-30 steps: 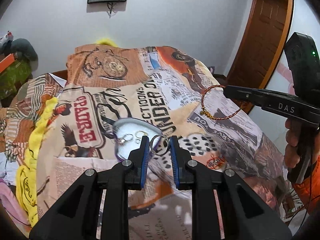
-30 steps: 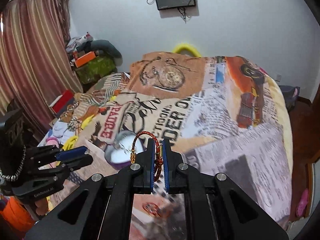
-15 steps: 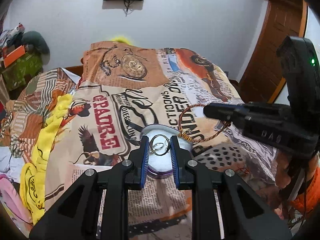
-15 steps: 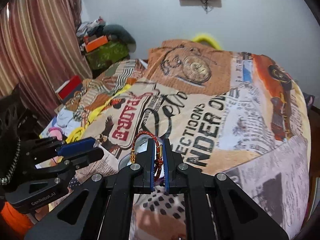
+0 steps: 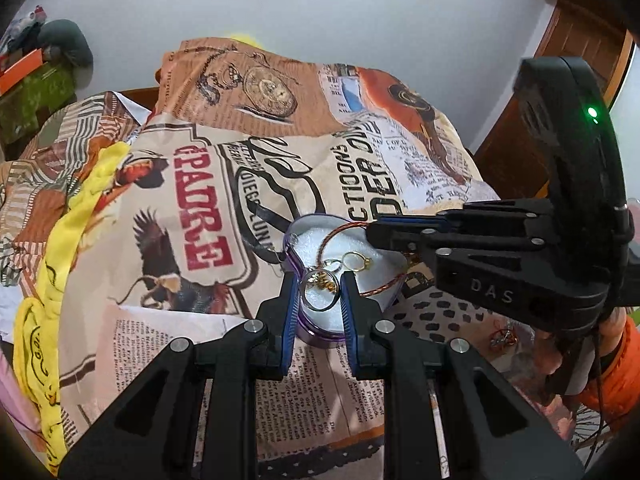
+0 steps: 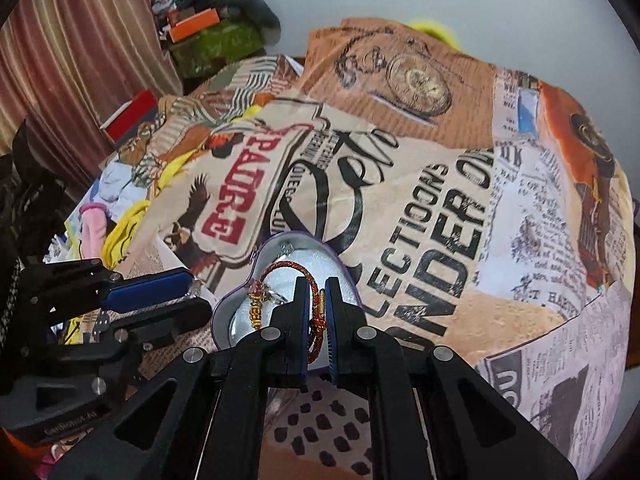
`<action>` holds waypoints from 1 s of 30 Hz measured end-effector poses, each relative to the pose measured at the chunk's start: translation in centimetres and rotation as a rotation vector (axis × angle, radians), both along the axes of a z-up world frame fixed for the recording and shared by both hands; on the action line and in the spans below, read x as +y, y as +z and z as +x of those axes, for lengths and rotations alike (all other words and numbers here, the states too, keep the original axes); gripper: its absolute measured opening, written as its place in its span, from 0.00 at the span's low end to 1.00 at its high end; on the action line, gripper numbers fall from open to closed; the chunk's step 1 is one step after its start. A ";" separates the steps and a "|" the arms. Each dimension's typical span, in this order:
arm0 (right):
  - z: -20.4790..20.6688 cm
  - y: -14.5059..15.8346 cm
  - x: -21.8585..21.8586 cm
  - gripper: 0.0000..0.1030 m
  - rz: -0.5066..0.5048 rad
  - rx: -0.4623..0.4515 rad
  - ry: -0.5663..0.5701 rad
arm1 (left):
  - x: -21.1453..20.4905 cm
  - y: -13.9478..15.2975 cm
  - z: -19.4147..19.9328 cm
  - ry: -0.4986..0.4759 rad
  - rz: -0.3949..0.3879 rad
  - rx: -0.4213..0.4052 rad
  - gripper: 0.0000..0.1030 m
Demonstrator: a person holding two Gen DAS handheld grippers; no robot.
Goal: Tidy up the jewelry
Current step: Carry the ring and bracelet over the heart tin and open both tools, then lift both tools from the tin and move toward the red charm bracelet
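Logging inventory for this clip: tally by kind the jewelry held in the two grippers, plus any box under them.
Silver ring, in the left gripper: 1
Red-gold braided bracelet, in the right gripper: 1
Heart-shaped box: 1
Total: 3
Small gold pieces in the box are too tangled to count.

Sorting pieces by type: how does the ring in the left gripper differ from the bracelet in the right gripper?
The ring is a small plain silver metal hoop; the bracelet is a far larger loop of red-and-gold braided cord. The ring is bare; the bracelet carries a gold bead cluster. Both are pinched in a gripper over the heart-shaped box.
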State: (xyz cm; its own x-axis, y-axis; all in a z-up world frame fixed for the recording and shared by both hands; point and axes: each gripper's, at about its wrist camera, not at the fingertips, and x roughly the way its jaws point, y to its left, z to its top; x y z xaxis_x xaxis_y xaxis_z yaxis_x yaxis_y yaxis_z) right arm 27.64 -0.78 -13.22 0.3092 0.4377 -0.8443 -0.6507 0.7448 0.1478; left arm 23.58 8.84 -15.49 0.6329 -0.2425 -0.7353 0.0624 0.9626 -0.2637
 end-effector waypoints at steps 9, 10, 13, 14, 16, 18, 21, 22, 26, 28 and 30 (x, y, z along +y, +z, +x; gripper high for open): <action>0.4 -0.9 -0.3 0.07 -0.004 0.063 -0.003 | -1.2 -0.6 0.7 -0.036 0.035 0.015 0.19; 0.5 -0.9 -0.5 0.08 0.002 0.072 -0.010 | -1.4 -0.7 0.7 -0.037 0.043 0.016 0.19; 0.7 -0.9 -1.0 0.13 0.018 0.095 -0.024 | -1.7 -0.8 0.8 -0.039 0.054 0.019 0.19; 0.7 -0.7 -1.2 0.14 0.021 0.094 -0.027 | -1.8 -0.8 0.9 -0.039 0.056 0.021 0.19; 0.5 -0.5 -1.5 0.20 0.025 0.080 -0.037 | -1.9 -0.8 1.0 -0.039 0.057 0.021 0.19; 0.2 0.0 -2.0 0.25 0.033 0.062 -0.045 | -2.0 -0.8 1.0 -0.038 0.068 0.020 0.19; 0.0 0.6 -2.5 0.30 0.038 0.032 -0.056 | -2.3 -0.6 1.0 -0.034 0.083 0.012 0.19; -0.2 0.8 -2.7 0.31 0.037 0.018 -0.057 | -2.3 -0.5 0.9 -0.031 0.091 0.010 0.19; -1.1 1.6 -3.4 0.31 0.025 -0.026 -0.062 | -2.3 0.2 0.5 -0.015 0.109 0.000 0.19; -1.6 2.0 -3.8 0.31 0.018 -0.043 -0.066 | -2.2 0.7 0.1 -0.010 0.109 -0.005 0.21; -2.3 2.4 -4.2 0.32 0.019 -0.059 -0.065 | -2.1 1.4 -0.5 0.000 0.118 -0.017 0.25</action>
